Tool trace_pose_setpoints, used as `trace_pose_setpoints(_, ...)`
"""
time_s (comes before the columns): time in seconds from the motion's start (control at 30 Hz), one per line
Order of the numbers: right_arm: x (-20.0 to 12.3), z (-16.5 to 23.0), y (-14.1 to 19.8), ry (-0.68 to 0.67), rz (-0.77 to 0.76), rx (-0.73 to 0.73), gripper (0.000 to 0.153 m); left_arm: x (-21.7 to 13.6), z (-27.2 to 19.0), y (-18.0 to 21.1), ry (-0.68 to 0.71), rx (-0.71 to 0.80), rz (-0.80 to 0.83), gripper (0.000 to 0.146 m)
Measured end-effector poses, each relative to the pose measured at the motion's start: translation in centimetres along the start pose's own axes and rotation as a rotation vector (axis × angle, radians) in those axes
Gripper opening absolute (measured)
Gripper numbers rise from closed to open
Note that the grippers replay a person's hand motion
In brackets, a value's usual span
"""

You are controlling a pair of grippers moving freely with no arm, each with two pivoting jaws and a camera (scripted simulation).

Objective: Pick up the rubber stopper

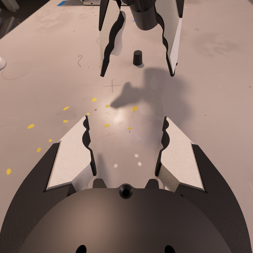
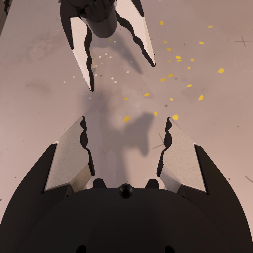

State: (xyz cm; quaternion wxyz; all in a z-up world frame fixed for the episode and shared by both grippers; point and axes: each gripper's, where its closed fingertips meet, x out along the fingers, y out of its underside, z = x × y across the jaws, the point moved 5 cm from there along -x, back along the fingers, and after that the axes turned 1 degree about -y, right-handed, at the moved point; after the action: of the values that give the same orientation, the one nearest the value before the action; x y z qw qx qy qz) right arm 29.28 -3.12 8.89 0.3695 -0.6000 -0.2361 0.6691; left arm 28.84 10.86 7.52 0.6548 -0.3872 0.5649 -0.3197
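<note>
A small black tapered rubber stopper (image 1: 137,57) stands upright on the pale table (image 1: 41,89), narrow end up. In the left wrist view my left gripper (image 1: 126,116) is open and empty, well short of the stopper. My right gripper (image 1: 136,75) faces it from the far side, open, fingers pointing down, its tips above the table just in front of the stopper. In the right wrist view my right gripper (image 2: 126,117) is open and empty, and the left gripper (image 2: 123,78) shows opposite, open. The stopper is not seen in the right wrist view.
Yellow paint spots (image 1: 134,108) and white specks (image 1: 136,155) mark the table, along with a pencilled cross (image 1: 112,85). Blue tape (image 1: 61,3) and pale objects lie at the far edge. A white object (image 1: 2,63) sits at the left edge.
</note>
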Motion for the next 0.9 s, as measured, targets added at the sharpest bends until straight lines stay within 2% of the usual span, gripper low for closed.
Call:
trace_pose_setpoints(0.3,0.6,-0.2,-0.3,0.103,0.005,-0.203,0.117,-0.7,-0.3,0.1,-0.193,0.208,0.021,0.107)
trace_pose_setpoints(0.53,0.4,-0.2,-0.6,0.146,-0.041,-0.328,0.116,-1.3,-0.7,0.7,-0.204,0.172,-0.019,0.101)
trace_pose_setpoints(0.67,0.1,-0.1,-0.5,0.141,-0.061,-0.286,0.115,-1.3,-0.4,1.2,-0.164,0.105,-0.023,0.102)
trace_pose_setpoints(0.9,-0.2,0.1,-0.9,0.025,-0.105,-0.133,0.115,-0.8,-0.1,1.0,-0.080,0.048,-0.019,0.104)
